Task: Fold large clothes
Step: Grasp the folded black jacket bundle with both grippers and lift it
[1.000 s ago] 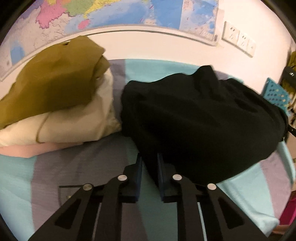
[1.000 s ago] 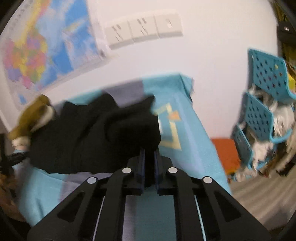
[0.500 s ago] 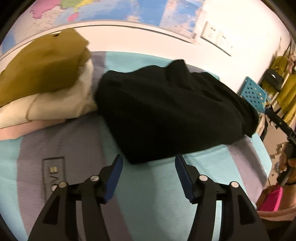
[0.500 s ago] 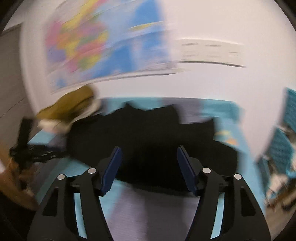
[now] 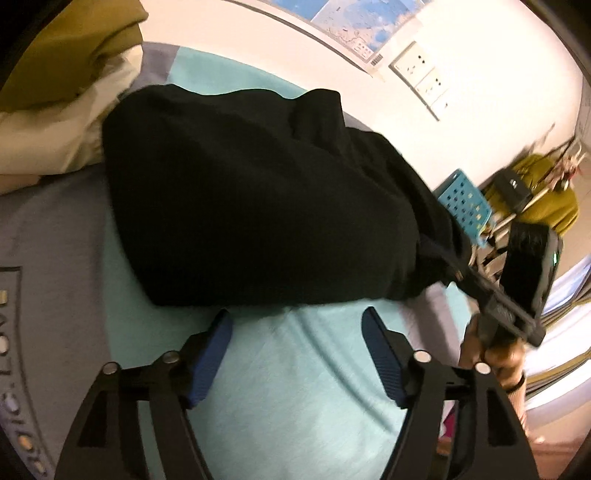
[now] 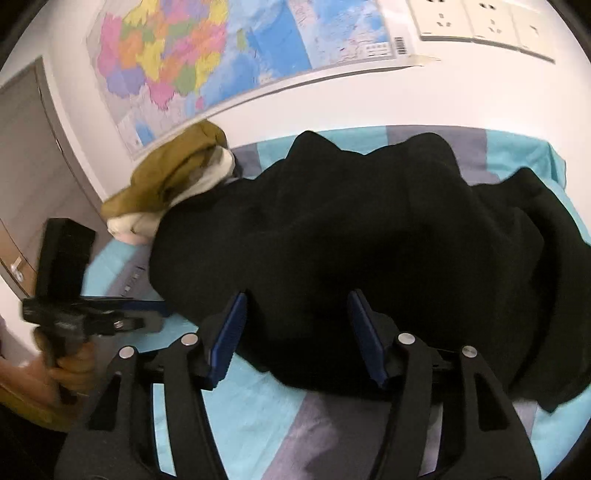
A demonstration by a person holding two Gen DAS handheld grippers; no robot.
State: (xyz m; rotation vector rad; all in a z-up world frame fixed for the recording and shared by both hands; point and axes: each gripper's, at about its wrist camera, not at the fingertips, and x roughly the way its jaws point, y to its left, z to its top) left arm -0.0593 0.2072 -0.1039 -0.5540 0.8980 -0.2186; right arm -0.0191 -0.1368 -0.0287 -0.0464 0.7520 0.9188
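A black garment (image 5: pixel 258 206) lies bunched in a thick heap across the teal and grey striped bed sheet (image 5: pixel 314 387). My left gripper (image 5: pixel 297 314) hovers just short of the heap's near edge. Its jaws are opening, and only bare sheet lies between them. My right gripper (image 6: pixel 297 295) is open over the front edge of the black garment (image 6: pixel 369 229). The cloth lies loose between and under its fingers, and the pads do not press on it. In the right wrist view, the left gripper (image 6: pixel 155 308) shows at the garment's left corner.
A pile of folded clothes (image 5: pixel 62 74), olive on cream on pink, sits against the wall left of the black heap. A map (image 6: pixel 221 55) and wall sockets (image 6: pixel 480 22) hang behind the bed. A blue perforated basket (image 5: pixel 465 206) stands off the right side. A door (image 6: pixel 29 166) is at the far left.
Both grippers were shut on folds of the black garment and have let go and opened. The left has drawn back off the cloth. The right has swung across to the front edge.
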